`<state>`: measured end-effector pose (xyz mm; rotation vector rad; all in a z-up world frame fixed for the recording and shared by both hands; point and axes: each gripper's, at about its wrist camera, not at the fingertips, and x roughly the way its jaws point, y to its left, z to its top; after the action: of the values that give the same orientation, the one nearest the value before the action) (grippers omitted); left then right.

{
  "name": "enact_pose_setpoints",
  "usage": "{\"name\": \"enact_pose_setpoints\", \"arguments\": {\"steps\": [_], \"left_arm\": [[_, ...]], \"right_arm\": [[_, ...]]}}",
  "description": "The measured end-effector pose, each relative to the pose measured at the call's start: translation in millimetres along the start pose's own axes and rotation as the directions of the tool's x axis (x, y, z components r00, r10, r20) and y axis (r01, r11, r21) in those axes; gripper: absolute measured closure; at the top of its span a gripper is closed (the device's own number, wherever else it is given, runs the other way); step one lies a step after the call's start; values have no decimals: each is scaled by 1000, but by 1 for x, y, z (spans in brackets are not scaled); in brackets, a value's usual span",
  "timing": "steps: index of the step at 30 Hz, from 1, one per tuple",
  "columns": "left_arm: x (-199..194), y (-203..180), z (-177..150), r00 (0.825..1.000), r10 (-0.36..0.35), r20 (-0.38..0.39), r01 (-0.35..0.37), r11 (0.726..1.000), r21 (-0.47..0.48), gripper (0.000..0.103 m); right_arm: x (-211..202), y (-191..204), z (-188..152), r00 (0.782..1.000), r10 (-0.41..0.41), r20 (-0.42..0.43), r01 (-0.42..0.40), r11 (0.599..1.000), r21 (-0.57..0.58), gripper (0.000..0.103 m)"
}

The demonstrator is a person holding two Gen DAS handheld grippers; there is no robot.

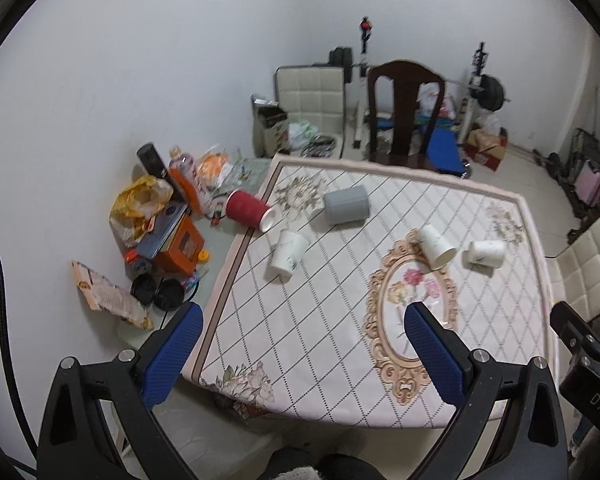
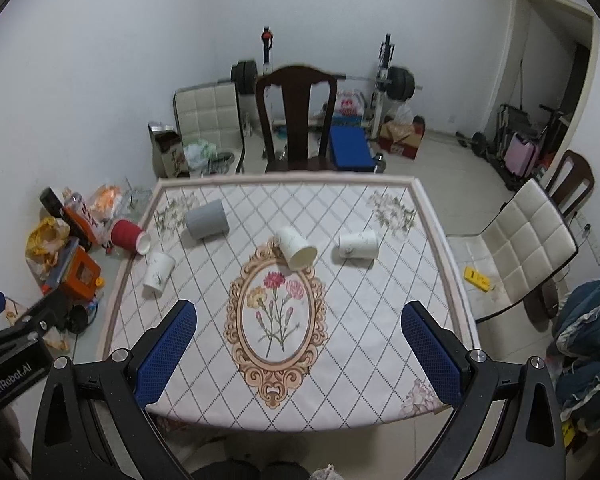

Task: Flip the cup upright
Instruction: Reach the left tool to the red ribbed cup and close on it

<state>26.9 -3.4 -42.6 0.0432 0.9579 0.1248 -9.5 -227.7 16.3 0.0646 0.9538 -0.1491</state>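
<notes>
Both grippers, left and right, hover open over the table's near edge. Five cups lie tipped; the red cup overhangs the left edge and could roll off if nudged.

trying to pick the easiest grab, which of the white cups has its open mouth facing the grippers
The middle white cup, lying at the top of the oval flower frame; its open rim faces the grippers. The left white cup and right white cup do not.
</notes>
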Motion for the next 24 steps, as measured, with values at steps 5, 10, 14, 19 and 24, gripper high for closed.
{"name": "enact_pose_setpoints", "arguments": {"steps": [5,10,14,19,24], "left_arm": [[42,9,-1,995,57,-80,-59,998,-28,0],[90,29,3,982,100,-162,-110,992,-54,0],[134,45,9,968,118,-222,-135,989,-61,0],[190,61,28,950,114,-290,-139,988,-66,0],[249,82,56,930,102,-353,-148,983,-106,0]], "right_arm": [[54,3,-1,996,-1,-88,-2,1000,-30,0],[119,20,-4,981,-10,-194,-3,998,-66,0],[172,42,-3,966,-11,-257,-14,995,-98,0],[230,77,5,943,-26,-331,-17,992,-127,0],[288,112,23,916,-50,-397,-14,987,-159,0]]}}
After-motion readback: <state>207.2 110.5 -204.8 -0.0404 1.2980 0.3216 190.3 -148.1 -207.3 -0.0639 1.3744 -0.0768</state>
